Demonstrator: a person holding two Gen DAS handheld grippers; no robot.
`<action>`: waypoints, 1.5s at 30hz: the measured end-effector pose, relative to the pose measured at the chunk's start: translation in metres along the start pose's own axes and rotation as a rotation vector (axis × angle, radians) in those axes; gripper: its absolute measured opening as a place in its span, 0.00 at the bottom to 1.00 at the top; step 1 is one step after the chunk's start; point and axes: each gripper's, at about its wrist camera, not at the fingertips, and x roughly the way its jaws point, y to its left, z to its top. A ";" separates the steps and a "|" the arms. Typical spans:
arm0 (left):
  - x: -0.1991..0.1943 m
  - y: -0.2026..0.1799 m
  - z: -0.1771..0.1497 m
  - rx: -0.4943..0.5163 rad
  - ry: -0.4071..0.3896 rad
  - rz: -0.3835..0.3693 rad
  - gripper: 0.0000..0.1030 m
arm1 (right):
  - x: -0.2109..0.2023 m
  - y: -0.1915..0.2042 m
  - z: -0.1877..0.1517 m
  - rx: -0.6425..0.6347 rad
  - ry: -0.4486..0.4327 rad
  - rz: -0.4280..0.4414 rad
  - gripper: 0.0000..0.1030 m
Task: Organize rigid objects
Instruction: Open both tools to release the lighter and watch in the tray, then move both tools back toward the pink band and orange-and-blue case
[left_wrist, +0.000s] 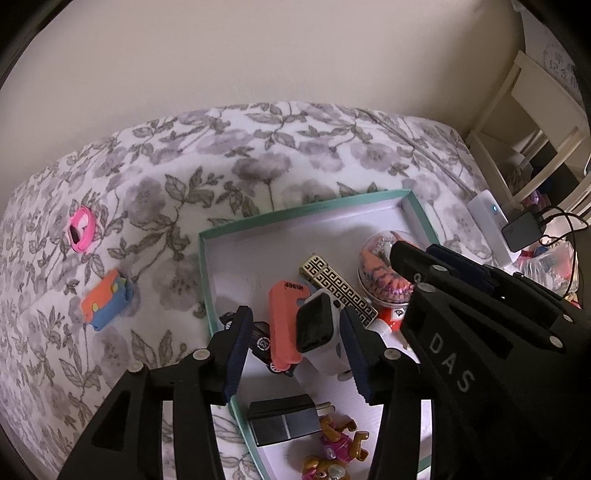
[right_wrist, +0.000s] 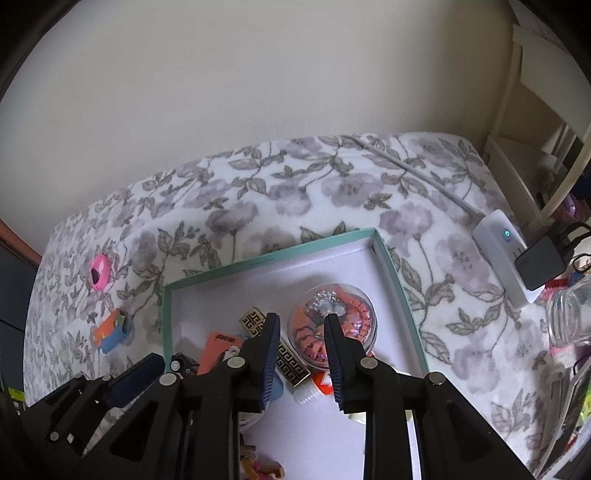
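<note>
Step in hand: while the left gripper (left_wrist: 293, 347) stands with its fingers parted around the white smartwatch (left_wrist: 317, 328) in the teal box (left_wrist: 295, 214), lift straight up and clear so nothing is dragged.
Watch: between the fingers, pads apparently off it, leaning on the coral case (left_wrist: 284, 325).
Right gripper (right_wrist: 301, 365): fingers narrowly apart, empty, above the clear round case (right_wrist: 334, 325).
Pose: both point steeply down.
Left to fetch: the pink toy (left_wrist: 82, 229) and orange-blue block (left_wrist: 105, 299), on the bed beyond the left fingers.

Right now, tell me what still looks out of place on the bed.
Two toys lie loose on the floral blanket, left of the teal box: a pink round toy and, nearer the camera, an orange and blue block. The other small items are piled inside the box, some overlapping.
</note>
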 end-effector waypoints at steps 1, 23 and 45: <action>-0.001 0.001 0.001 -0.003 -0.003 0.001 0.49 | -0.003 0.000 0.001 -0.001 -0.007 0.000 0.27; -0.026 0.109 0.015 -0.305 -0.082 0.163 0.72 | -0.015 0.002 0.003 -0.004 -0.061 -0.047 0.68; -0.022 0.167 0.010 -0.441 -0.083 0.250 0.93 | 0.013 0.045 -0.004 -0.101 -0.048 -0.043 0.99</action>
